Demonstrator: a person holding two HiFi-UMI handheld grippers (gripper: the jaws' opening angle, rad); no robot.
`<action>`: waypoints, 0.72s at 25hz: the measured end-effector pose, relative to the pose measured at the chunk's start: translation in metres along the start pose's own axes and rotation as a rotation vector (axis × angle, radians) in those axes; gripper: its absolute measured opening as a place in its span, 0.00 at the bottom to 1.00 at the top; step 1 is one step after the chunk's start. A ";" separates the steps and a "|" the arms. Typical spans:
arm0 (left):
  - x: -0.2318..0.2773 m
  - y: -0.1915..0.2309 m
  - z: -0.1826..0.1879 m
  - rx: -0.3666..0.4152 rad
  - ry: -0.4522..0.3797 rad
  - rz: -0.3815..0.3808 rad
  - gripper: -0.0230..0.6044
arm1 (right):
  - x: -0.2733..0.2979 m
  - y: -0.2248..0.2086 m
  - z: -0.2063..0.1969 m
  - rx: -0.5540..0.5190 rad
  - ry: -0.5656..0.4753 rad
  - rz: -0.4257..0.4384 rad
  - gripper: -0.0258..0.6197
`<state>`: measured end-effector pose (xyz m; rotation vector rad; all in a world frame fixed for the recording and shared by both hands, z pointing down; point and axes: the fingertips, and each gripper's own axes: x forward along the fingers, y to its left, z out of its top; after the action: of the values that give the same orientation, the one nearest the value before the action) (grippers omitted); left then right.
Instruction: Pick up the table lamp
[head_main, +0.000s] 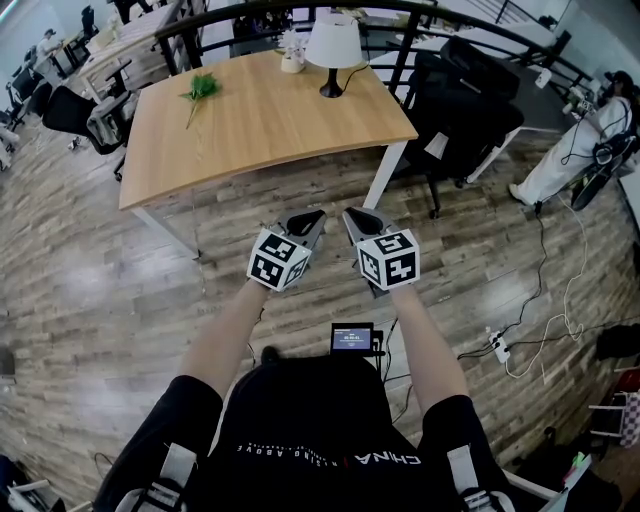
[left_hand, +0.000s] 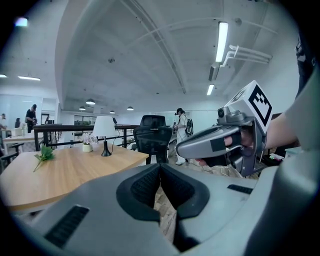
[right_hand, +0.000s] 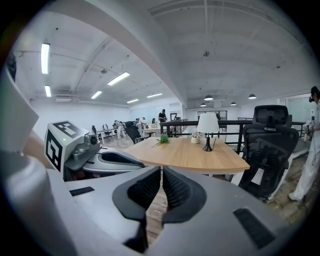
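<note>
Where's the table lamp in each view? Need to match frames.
Head view: table lamp top centre, at the far edge of the desk.
Left gripper view: table lamp left of centre, mid-height.
Right gripper view: table lamp right of centre, mid-height.
Shared landmark: small flower pot, just left of it in all three.

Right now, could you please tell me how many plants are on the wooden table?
2: a green sprig lying on the left side, and a pot of white flowers beside the table lamp.

left gripper (head_main: 310, 216): grey shell, black pads (left_hand: 144, 189) | right gripper (head_main: 354, 214): same, black-white marker cube (head_main: 388, 258) | black short-sleeved shirt (head_main: 300, 425), white lettering
</note>
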<state>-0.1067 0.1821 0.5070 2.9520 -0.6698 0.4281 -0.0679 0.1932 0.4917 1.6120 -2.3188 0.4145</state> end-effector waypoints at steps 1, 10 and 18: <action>0.004 -0.004 0.002 0.003 -0.003 -0.005 0.07 | -0.003 -0.005 -0.001 0.002 -0.002 0.003 0.10; 0.035 -0.032 0.009 -0.020 -0.017 0.051 0.07 | -0.029 -0.049 -0.018 0.012 -0.004 0.031 0.10; 0.052 -0.013 0.005 -0.036 -0.023 0.129 0.07 | -0.021 -0.079 -0.028 0.073 -0.007 0.031 0.10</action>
<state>-0.0546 0.1715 0.5174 2.8938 -0.8650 0.3881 0.0152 0.1958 0.5145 1.6139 -2.3626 0.5065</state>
